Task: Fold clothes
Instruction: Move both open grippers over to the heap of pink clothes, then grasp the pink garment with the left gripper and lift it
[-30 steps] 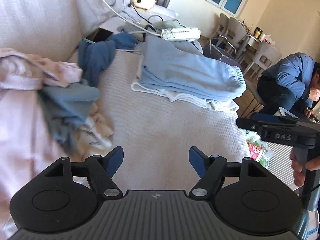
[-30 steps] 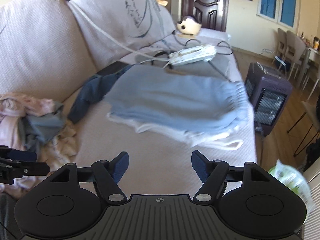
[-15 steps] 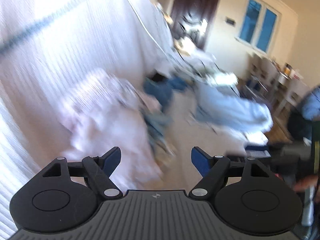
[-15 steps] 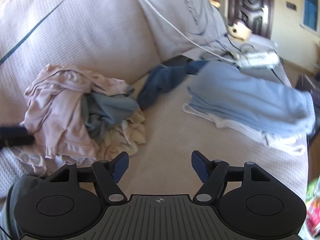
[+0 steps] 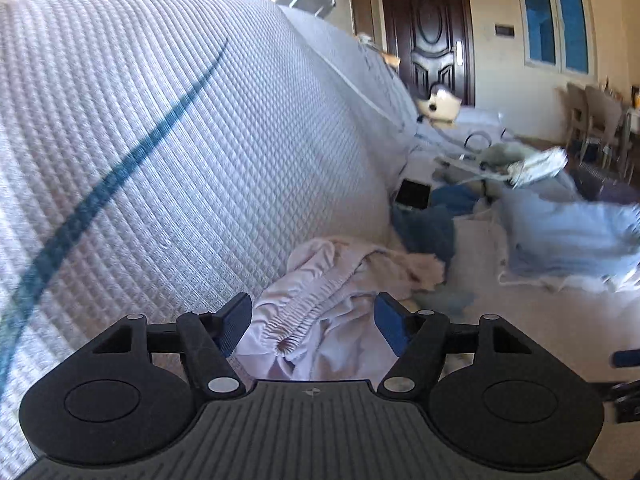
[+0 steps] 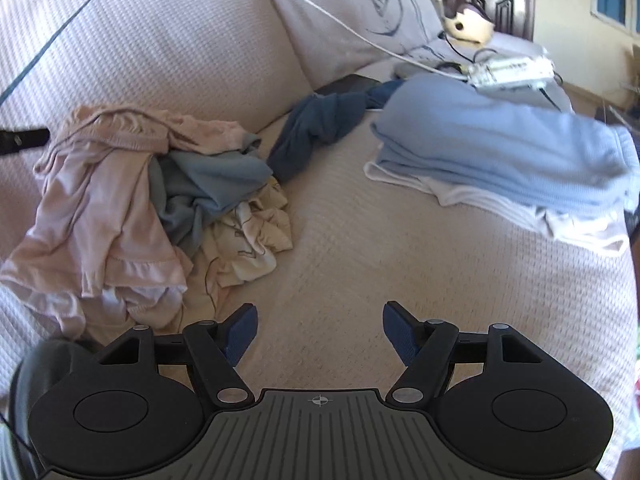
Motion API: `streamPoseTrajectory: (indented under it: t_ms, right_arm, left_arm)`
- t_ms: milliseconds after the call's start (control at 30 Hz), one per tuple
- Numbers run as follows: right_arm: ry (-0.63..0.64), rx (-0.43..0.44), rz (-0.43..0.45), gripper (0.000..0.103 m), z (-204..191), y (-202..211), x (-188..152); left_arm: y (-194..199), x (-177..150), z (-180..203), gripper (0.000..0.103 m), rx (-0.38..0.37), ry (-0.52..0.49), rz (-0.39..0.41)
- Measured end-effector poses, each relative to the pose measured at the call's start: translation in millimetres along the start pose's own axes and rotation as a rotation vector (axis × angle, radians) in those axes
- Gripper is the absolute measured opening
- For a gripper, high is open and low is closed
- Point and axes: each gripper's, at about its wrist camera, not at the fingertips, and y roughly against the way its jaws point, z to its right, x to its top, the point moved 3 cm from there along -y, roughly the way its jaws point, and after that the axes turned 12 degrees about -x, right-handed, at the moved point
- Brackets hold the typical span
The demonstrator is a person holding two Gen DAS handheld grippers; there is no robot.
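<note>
Folded blue garment (image 5: 576,236): smeared by motion blur at 3 o'clock in the left wrist view; edges unreadable.
White garment (image 6: 520,208): mostly hidden under the blue one; only its border shows.
Dark flat object (image 6: 344,84): at 12 o'clock, partly covered by the navy garment (image 6: 316,128); identity unclear.
Pink garment (image 5: 320,320): near end hidden behind the gripper body at 6 o'clock.

black hand-held gripper (image 5: 314,322), blue finger pads (image 5: 390,326), round silver screws, ribbed grey base with crosshair mark
</note>
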Motion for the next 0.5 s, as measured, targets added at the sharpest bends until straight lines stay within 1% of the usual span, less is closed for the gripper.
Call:
streamPoseTrajectory:
  t_ms: [100, 133, 200, 233, 267, 300, 433, 500]
  right_arm:
    - [-0.015, -0.014, -0.006, 0.071, 3, -2, -1]
    - [-0.024, -0.016, -0.003, 0.071, 5, -2, 0]
    - [-0.047, -0.016, 0.003, 0.071, 9, -1, 0]
    - [-0.061, -0.014, 0.007, 0.071, 11, -1, 1]
    - [-0.075, -0.011, 0.010, 0.071, 13, 0, 1]
    - [-0.089, -0.008, 0.014, 0.071, 16, 0, 1]
    - [-0.122, 0.004, 0.022, 0.071, 21, 2, 3]
    - [-0.130, 0.009, 0.024, 0.071, 22, 3, 3]
  left_arm:
    - [-13, -7, -1, 0.066, 0.019, -0.029, -0.017]
    - [-14, -11, -1, 0.063, 0.010, -0.042, -0.013]
    - [-16, -17, 3, 0.054, -0.018, -0.052, -0.007]
    - [-18, -20, 4, 0.037, -0.039, -0.045, -0.015]
    - [-18, -22, 5, 0.027, -0.059, -0.035, -0.022]
    - [-18, -23, 5, 0.013, -0.082, -0.020, -0.021]
    - [-3, -15, 12, 0.010, -0.187, 0.058, 0.008]
    - [4, -8, 21, 0.010, -0.269, 0.096, 0.019]
